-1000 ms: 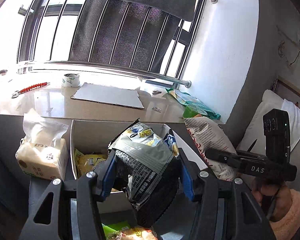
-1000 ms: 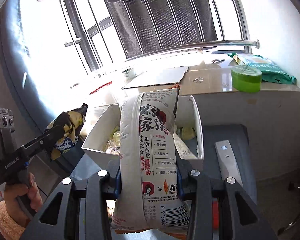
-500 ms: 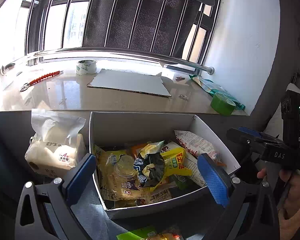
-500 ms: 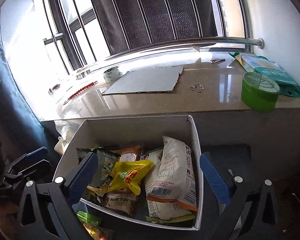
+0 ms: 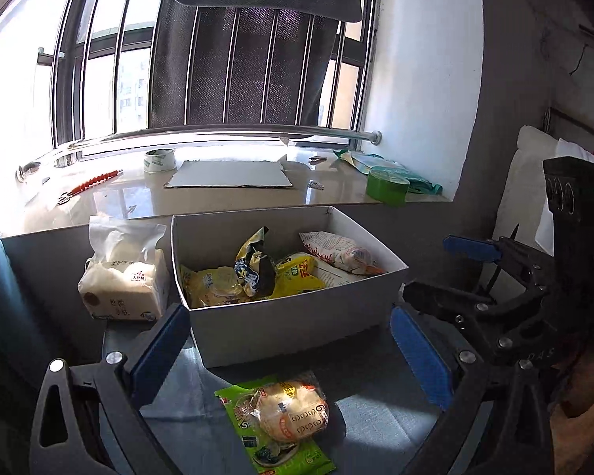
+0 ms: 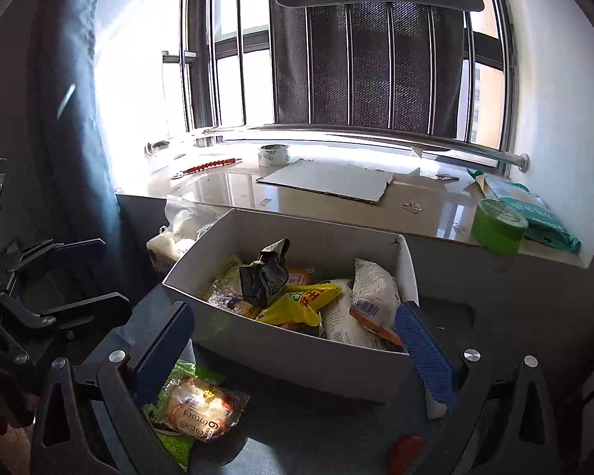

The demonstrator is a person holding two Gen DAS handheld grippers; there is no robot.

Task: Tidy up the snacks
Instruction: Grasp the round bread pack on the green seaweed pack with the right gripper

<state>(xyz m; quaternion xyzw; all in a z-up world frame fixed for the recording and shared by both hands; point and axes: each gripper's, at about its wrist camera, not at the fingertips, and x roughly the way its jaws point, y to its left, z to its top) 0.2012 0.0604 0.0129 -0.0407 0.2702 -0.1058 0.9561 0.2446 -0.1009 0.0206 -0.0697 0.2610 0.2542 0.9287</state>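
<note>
Inside white box (image 5: pixel 297 316), dark packet (image 5: pixel 257 273) upright

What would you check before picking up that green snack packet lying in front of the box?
1. Left gripper open and holding nothing: ok.
2. Right gripper open and holding nothing: ok.
3. Green snack packet lies outside the white box, nothing on top of it: ok.
4. Box has room on top of its snacks: ok.
5. Black snack bag sticks up and looks loosely settled; whether it stays put: cannot tell.
</note>
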